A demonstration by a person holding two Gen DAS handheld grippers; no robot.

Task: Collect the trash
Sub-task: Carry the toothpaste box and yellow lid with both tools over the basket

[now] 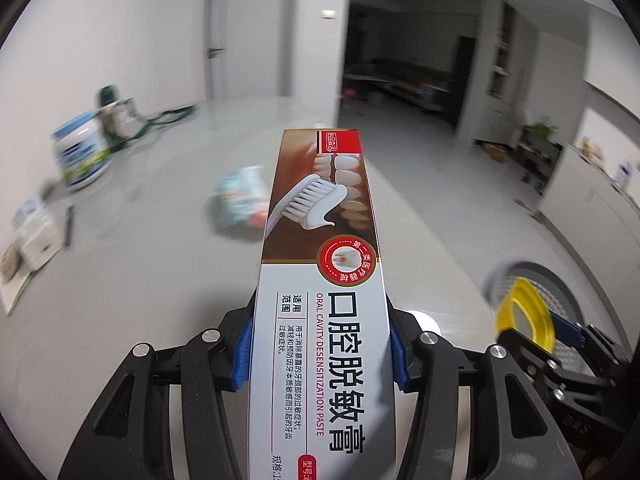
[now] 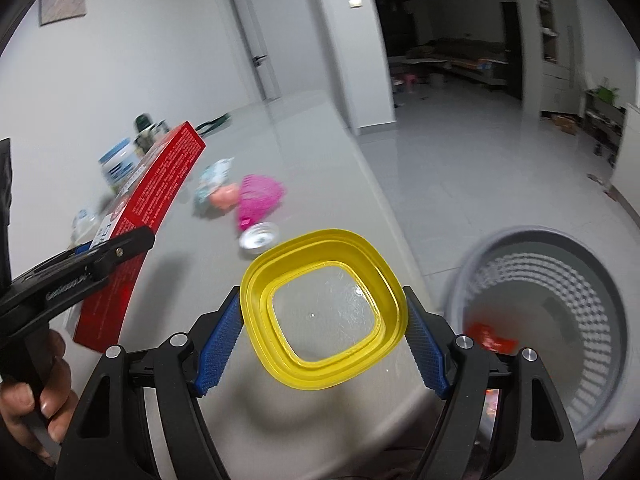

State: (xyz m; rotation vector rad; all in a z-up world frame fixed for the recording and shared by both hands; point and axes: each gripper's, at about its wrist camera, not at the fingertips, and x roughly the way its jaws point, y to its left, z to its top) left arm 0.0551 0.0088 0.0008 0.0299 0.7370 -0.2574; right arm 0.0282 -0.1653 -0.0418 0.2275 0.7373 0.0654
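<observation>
Grey worktop (image 2: 312, 160) carries blurred litter beside a mesh bin (image 2: 560, 320). Left tongs (image 1: 320, 354) clamp a box (image 1: 320, 280) reading "ORAL CAVITY DESENSITIZATION PASTE"; right tongs (image 2: 324, 330) squeeze a yellow lid (image 2: 320, 312) beside the bin.

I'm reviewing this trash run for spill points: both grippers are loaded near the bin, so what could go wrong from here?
1. The yellow lid is pinched only at its edges by the right gripper, still over the table; it may slip short of the grey basket.
2. The long toothpaste box sticks far out of the left gripper, so it could pivot, or bump the right gripper when swung to the bin.
</observation>
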